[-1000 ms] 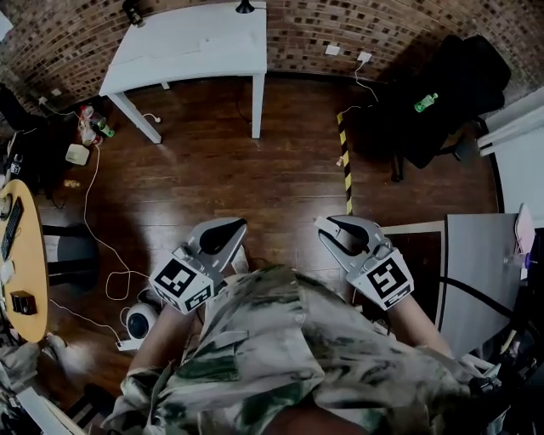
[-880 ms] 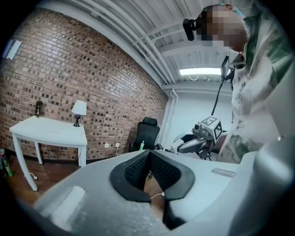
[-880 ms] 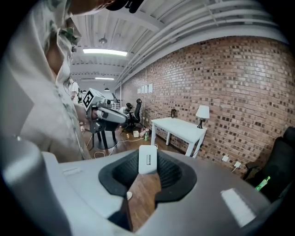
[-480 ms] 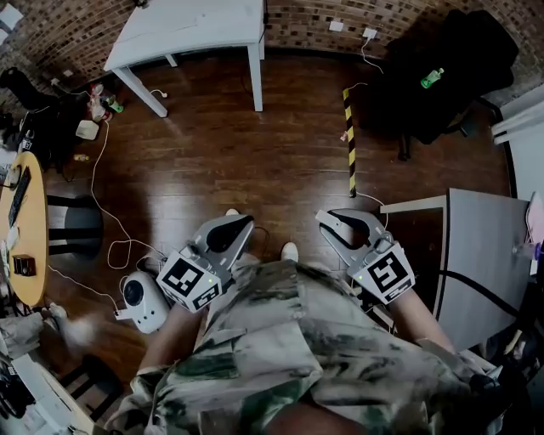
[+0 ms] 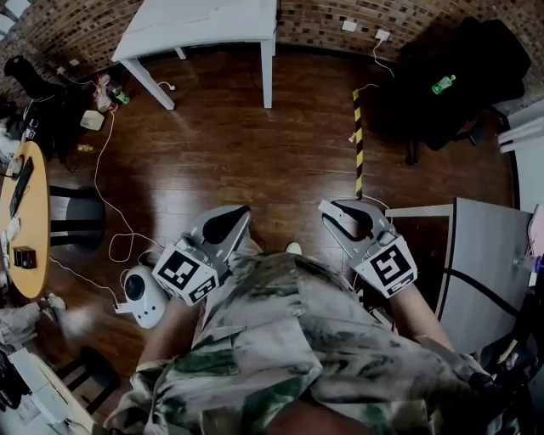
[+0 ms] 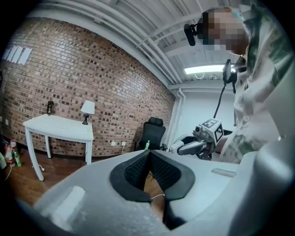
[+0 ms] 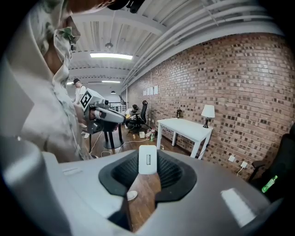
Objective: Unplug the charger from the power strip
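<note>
- Head view: the person's camouflage-patterned jacket [image 5: 280,357] fills the lower frame. Both grippers are held out level over the dark wooden floor [image 5: 255,161].
- The left gripper [image 5: 238,212] and the right gripper [image 5: 330,208] are well apart, each with its marker cube nearest the body.
- A white rectangular desk [image 5: 204,21] stands against the brick wall at the top. A yellow-and-black striped strip [image 5: 358,144] runs along the floor. A black office chair [image 5: 459,68] carries a green bottle [image 5: 442,83]. A white rounded device [image 5: 144,296] sits on the floor beside the left gripper.
- Left gripper view: the left gripper [image 6: 148,154] has its dark pads pressed together at the tips, with nothing between them. The right gripper [image 6: 184,147] shows beyond, in front of the chair.
- Right gripper view: the right gripper [image 7: 148,168] pinches a small white rectangular charger [image 7: 148,156] upright between its tips. The charger's slot faces the camera. It is held clear above the floor.
- No power strip can be identified in any view.
</note>
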